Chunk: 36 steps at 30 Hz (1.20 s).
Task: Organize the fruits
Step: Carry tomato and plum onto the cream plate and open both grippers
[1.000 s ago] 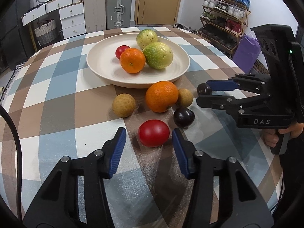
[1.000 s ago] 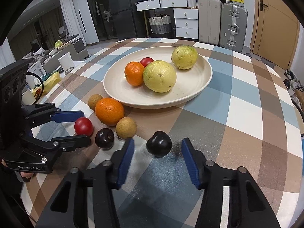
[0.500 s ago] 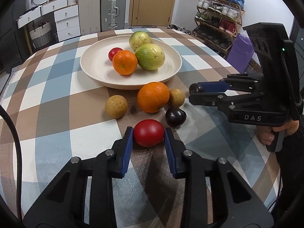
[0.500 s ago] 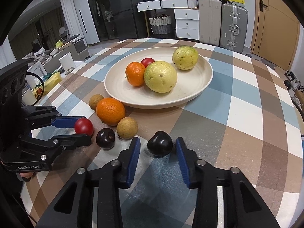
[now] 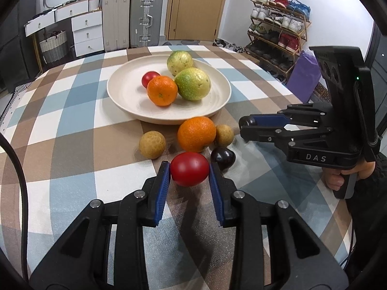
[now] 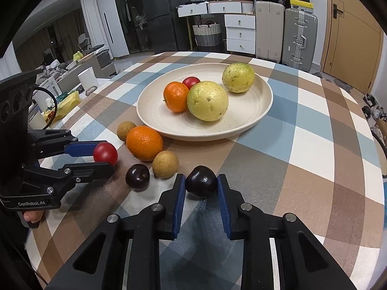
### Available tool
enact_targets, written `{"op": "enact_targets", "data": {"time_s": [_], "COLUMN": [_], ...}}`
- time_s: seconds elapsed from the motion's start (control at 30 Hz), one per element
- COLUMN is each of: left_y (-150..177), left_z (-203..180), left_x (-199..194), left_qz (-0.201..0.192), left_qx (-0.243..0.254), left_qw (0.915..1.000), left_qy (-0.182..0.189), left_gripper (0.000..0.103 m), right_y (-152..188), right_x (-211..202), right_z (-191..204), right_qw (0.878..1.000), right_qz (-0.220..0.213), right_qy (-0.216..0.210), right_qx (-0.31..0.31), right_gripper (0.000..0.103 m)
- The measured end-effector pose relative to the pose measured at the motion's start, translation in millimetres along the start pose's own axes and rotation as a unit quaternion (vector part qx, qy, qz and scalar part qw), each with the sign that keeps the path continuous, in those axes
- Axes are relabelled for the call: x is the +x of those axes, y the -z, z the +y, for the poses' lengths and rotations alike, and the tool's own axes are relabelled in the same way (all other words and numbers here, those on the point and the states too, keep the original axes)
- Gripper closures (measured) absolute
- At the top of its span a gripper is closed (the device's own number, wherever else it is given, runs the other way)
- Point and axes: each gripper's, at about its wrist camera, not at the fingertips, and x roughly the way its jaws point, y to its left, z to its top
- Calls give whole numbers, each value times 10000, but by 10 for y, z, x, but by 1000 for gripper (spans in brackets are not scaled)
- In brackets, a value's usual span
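A cream plate (image 5: 121, 96) holds an orange (image 5: 162, 90), two yellow-green fruits (image 5: 192, 83) and a small red fruit (image 5: 150, 77). In front of it on the checked cloth lie a bigger orange (image 5: 196, 134), two tan round fruits (image 5: 152, 144) and a dark plum (image 5: 222, 157). My left gripper (image 5: 189, 169) is shut on a red tomato (image 5: 189, 172), both blue pads pressing its sides. My right gripper (image 6: 201, 181) is shut on a second dark plum (image 6: 201, 184), low over the cloth. Each gripper shows in the other's view: the left gripper (image 6: 107, 157), the right gripper (image 5: 244, 126).
The round table's edge curves close on the right, with a purple bag (image 5: 302, 77) and a shoe rack (image 5: 278, 24) beyond it. Suitcases (image 5: 145, 19) and white drawers stand behind the table. A person's hand (image 5: 338, 178) grips the right tool's handle.
Both grippers' jaws closed from wide apart: the left onto the red tomato, the right onto the dark plum. The hands stayed almost in place.
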Motion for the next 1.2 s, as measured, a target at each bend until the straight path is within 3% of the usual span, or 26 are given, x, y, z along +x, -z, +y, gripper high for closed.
{"op": "enact_targets", "data": {"time_s": [0.47, 0.8, 1.2], "left_y": [-205, -493, -688], "left_z": [164, 197, 332], "left_x": [-280, -409, -344], "left_qz": [-620, -913, -1019], "left_qx": [-266, -129, -212], "left_qw": [9975, 9950, 9931], "left_qy": [-191, -391, -536], "left_gripper": [73, 73, 73], "right_y": [-104, -287, -492], "right_x": [-283, -508, -602], "right_z": [-98, -88, -115], "right_qw": [9964, 9912, 9899], "right_qz": [-775, -1250, -1355], "right_qy": [24, 163, 197], "right_qx": [337, 409, 369], "right_gripper": [76, 76, 76]}}
